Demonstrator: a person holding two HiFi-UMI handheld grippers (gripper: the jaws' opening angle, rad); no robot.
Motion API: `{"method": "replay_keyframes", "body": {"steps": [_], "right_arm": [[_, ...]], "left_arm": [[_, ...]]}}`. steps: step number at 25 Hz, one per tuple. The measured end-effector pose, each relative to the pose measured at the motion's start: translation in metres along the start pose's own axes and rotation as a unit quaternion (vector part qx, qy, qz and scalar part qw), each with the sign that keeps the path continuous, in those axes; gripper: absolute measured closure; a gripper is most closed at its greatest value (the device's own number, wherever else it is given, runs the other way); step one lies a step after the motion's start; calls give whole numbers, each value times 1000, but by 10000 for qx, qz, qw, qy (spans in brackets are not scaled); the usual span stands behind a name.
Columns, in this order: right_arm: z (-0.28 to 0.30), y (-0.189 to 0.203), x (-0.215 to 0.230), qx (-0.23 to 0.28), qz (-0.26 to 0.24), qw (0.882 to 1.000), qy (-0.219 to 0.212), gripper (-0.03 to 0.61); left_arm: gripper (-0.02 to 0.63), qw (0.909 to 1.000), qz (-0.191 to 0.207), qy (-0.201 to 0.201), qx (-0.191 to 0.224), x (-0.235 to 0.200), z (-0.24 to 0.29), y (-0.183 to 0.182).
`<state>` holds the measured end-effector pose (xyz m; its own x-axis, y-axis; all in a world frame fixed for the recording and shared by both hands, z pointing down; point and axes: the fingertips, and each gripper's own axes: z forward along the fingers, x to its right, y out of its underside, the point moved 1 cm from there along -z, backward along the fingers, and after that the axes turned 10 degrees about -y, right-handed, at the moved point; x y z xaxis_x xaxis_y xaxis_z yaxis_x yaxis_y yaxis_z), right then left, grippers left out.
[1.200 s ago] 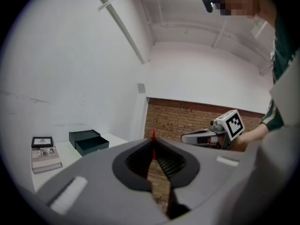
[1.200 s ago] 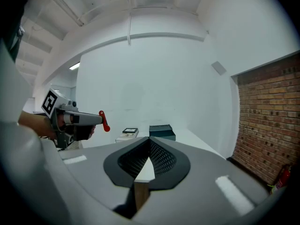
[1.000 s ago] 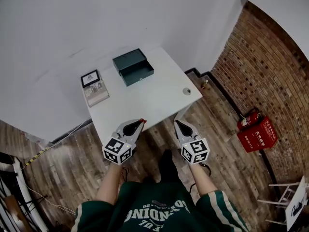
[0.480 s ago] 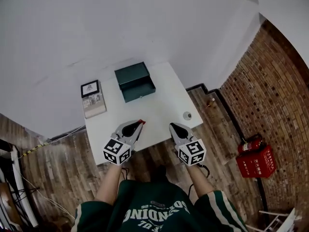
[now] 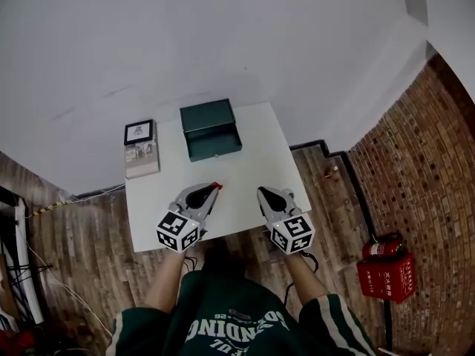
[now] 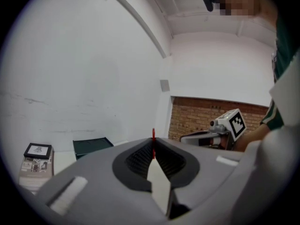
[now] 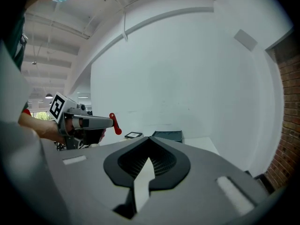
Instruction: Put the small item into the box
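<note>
Head view: left gripper [image 5: 214, 190] is hovering over the white table's [image 5: 252, 162] near edge, jaws pinching tight on a small red item [image 6: 153, 137]. Right gripper [image 5: 261, 193] is hanging just beside it, jaws pressed together, gripping nothing. Green box [image 5: 211, 128] is sitting at the table's far side.

The left gripper [image 5: 214, 188] and right gripper [image 5: 261, 193] have advanced from the table's [image 5: 252, 154] near edge over its top.
</note>
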<state>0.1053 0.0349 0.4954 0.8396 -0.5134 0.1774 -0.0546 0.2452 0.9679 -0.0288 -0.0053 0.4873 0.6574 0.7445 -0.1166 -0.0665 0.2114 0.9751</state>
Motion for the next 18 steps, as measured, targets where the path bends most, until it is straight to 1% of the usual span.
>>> {"method": "replay_keyframes", "body": {"steps": [7,18], "right_arm": [[40,-5,31,-66,32,9997,-241,577],[126,-22,86,-252,80,9982,-536,577]], "left_arm": [[549,9996,-94,-243,-53,-34,37,0],[549,9991,-63,-425,-63,-100,103,-20]]}}
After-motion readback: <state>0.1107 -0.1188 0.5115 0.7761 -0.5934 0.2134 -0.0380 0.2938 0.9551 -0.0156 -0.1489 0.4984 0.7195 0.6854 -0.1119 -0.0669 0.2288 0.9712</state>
